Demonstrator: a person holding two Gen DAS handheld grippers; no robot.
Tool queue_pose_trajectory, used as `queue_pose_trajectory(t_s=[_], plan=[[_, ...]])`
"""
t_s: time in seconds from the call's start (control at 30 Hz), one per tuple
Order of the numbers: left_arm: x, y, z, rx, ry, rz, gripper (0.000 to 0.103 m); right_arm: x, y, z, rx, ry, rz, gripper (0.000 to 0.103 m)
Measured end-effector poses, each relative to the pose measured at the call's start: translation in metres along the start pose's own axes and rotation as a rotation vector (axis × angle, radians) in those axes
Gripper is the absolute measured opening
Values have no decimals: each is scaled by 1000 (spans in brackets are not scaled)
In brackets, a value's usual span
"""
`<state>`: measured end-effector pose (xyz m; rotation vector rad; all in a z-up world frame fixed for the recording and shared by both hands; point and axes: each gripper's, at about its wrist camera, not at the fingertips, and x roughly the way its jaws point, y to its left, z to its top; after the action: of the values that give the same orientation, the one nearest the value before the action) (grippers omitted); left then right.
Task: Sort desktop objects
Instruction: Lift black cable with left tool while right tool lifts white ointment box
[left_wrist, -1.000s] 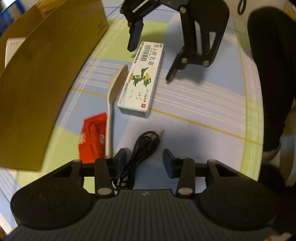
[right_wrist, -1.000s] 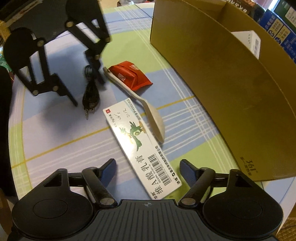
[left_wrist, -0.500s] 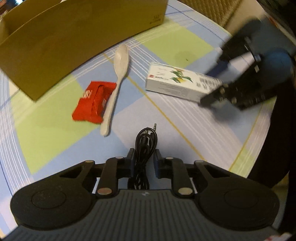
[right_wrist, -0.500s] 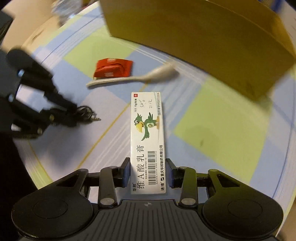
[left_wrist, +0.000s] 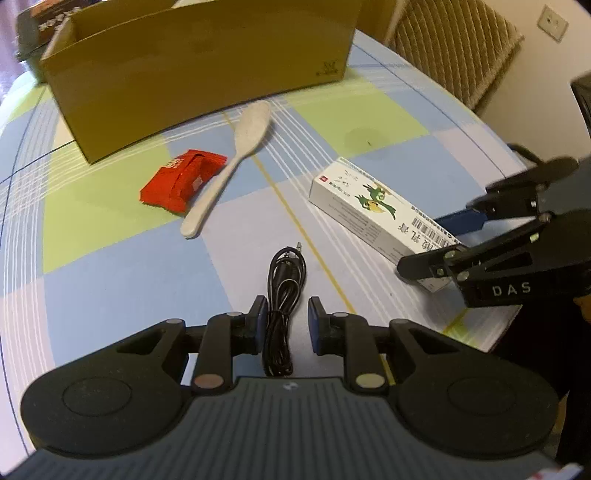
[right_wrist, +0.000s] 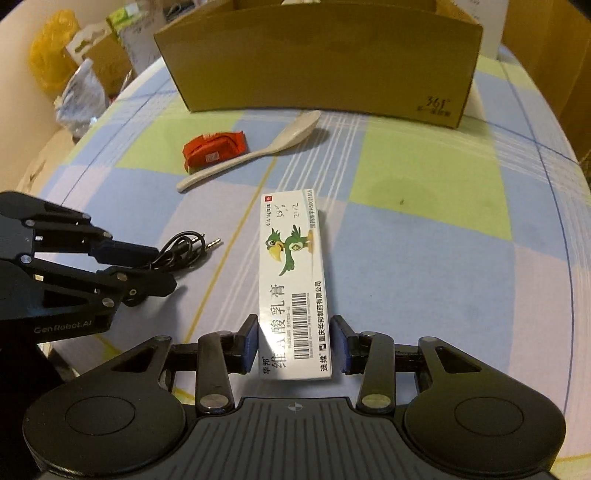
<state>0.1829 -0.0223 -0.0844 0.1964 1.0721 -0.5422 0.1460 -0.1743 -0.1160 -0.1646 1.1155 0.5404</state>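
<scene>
Since half a second ago both grippers have steadied, views now sharp. Left gripper (left_wrist: 284, 319) straddles the coiled black cable (left_wrist: 282, 295), pads apart, not yet pinching. Right gripper (right_wrist: 294, 341) brackets the glossy cardboard ointment box (right_wrist: 293, 280) at its near end; contact uncertain, small gaps visible. Risk: the limp cable may uncoil or the slick box pivot when lifted by one end. Farther: smooth cream spoon (right_wrist: 255, 149), crinkled red packet (right_wrist: 214, 147), brown cardboard box (right_wrist: 321, 59).

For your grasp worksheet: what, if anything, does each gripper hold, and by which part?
Neither visibly clamps anything. The left gripper straddles the black cable with gaps; the right gripper brackets the ointment box at its barcode end.
</scene>
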Motion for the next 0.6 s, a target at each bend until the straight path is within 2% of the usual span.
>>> queue_pose_trajectory(t_s=[0.17,0.27,0.33,0.5,0.6], plan=[[1,-10,-8,50,-32,54,18,-4,4,-10,-18,-69,-5,40],[2,-12,-6,47,-40,59,18,-3,5,-13,-27,-105,-6,40],[3,-12,-6,42,-43,69,13,-3,6,-14,-34,-131,-4,41],[1,-9,-5,-16,-39,92,11,-2,6,-13,-43,-186,-1,42],[0,-5,-4,-84,-51,75,11,3,4,-11,-40,-207,-11,42]])
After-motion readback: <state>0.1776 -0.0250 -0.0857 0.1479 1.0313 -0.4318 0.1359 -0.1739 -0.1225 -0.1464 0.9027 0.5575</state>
